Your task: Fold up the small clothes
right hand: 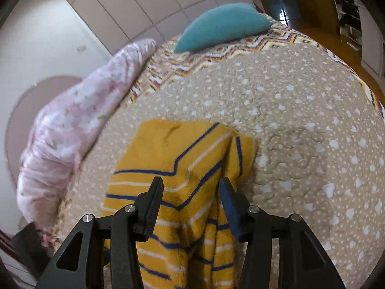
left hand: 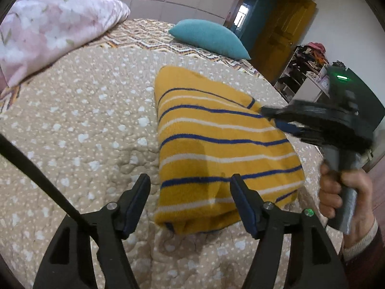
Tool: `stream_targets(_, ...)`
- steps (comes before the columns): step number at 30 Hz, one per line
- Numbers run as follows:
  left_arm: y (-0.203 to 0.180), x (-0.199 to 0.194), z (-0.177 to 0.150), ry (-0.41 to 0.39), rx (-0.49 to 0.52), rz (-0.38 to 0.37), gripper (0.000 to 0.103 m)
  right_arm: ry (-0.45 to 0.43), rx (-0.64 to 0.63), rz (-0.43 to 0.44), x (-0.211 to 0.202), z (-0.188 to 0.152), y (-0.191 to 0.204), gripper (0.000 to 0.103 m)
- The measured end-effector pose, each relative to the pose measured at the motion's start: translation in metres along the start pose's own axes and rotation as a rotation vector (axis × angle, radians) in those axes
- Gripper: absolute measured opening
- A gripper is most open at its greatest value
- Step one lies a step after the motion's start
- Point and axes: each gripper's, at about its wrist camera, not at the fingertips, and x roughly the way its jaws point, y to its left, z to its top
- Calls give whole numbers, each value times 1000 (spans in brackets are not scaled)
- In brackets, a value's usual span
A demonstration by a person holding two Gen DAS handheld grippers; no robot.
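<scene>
A mustard-yellow knit garment [left hand: 216,144] with blue and white stripes lies folded on the beige dotted bedspread [left hand: 84,132]. My left gripper [left hand: 190,187] is open and empty, just above the garment's near edge. In the left wrist view my right gripper [left hand: 272,118] reaches in from the right, its tips at the garment's far right corner, blurred. In the right wrist view the right gripper [right hand: 190,190] is open over the garment [right hand: 182,159], whose cloth lies between and below the fingers.
A pink floral duvet [left hand: 48,31] is bunched at the bed's far left. A teal pillow [left hand: 209,38] lies at the head of the bed on a zigzag blanket [left hand: 144,38]. A cluttered shelf [left hand: 303,72] stands beyond the bed's right edge.
</scene>
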Motion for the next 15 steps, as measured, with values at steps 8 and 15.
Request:
stream_targets(8,22,-5,-5,-45,-30,18,70,22,64,36,-5,-2,-7,23)
stream_targets(15,29,34,0,68,-70,-14,75,56,-39,-220,3,-18,-2,14)
